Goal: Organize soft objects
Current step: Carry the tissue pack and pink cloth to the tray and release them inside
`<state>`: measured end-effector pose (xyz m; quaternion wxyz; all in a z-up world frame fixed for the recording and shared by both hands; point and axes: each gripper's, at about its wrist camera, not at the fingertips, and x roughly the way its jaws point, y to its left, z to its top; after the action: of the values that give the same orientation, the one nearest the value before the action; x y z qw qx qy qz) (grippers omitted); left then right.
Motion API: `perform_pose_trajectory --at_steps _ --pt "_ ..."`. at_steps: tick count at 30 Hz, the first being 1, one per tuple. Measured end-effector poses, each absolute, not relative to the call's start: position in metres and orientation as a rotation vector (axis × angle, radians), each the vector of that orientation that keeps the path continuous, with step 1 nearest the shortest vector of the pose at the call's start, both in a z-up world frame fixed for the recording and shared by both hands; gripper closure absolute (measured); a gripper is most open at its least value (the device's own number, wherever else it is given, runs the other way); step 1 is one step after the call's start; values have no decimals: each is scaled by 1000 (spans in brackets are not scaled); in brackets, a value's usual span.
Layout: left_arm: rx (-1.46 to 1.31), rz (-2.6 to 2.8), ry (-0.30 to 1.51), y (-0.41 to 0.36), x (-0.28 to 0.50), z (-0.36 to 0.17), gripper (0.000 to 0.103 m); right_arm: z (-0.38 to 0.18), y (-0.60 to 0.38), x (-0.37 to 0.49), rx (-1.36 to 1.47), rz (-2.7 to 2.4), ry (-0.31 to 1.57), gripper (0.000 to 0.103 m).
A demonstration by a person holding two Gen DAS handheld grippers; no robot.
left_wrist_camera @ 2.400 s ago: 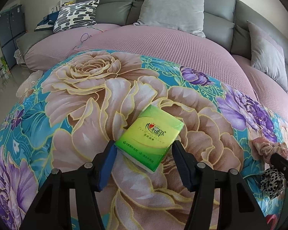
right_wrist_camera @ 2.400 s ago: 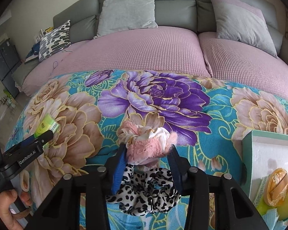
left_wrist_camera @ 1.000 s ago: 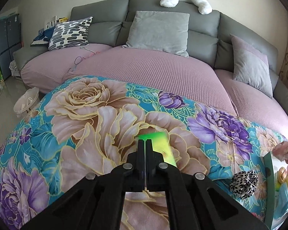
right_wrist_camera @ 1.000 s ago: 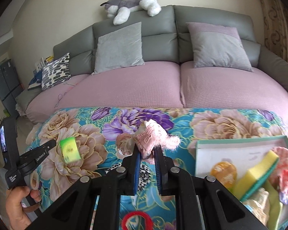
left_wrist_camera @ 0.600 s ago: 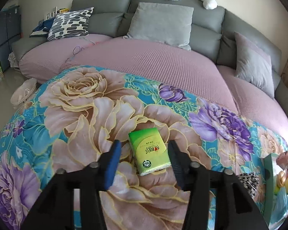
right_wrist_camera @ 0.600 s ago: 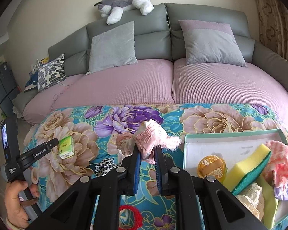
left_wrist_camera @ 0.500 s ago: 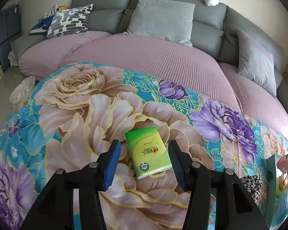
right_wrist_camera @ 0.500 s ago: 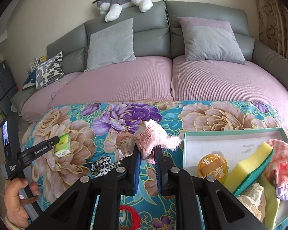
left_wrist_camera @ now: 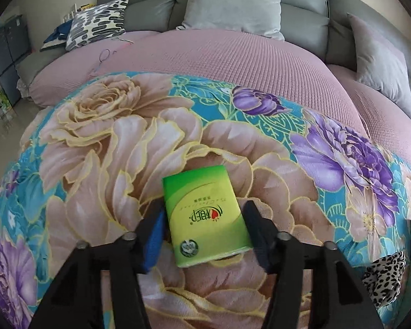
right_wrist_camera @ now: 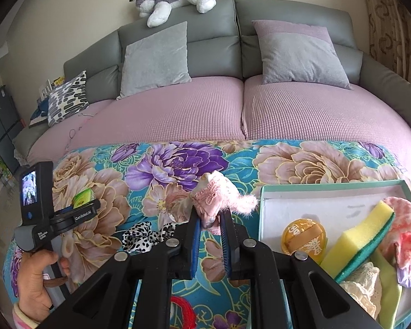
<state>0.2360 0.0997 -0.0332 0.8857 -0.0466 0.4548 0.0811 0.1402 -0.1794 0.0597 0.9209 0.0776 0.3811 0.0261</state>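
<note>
Your left gripper (left_wrist_camera: 202, 235) straddled the green tissue pack (left_wrist_camera: 204, 216), jaws spread with a sliver of gap on each side, gripping nothing. The pack lay flat on the floral blanket (left_wrist_camera: 109, 150) at the gripper's twelve o'clock. It looked light, squashy and film-slick, so the long side edges at mid-length seemed the best hold. Your right gripper (right_wrist_camera: 208, 235) was clamped on the pink lace scrunchie (right_wrist_camera: 215, 200), limp and feather-light. At its three o'clock sat the teal storage box (right_wrist_camera: 328, 185); at nine, the leopard scrunchie (right_wrist_camera: 143, 237).
</note>
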Motion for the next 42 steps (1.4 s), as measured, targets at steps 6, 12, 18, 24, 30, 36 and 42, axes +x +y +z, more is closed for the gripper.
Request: perform_pose_trajectory --at_steps 6,12,18,24,30,36,42 --pt "-111 135 912 88 221 -9 52 75 -190 125 179 39 748 89" --pt "-100 -18 816 38 189 40 52 95 -219 98 207 -32 695 89" --pt "-61 -208 735 -26 170 75 52 111 -272 66 239 -181 641 89" --pt "23 -351 717 -92 161 82 52 110 -327 45 273 -331 629 89" --pt "87 -471 716 -156 170 77 52 99 -363 40 312 -390 644 89" --pt "128 -533 748 -195 184 56 52 65 -373 57 277 -422 723 89" --pt "153 -566 836 -215 195 28 52 31 -380 71 294 -436 812 88"
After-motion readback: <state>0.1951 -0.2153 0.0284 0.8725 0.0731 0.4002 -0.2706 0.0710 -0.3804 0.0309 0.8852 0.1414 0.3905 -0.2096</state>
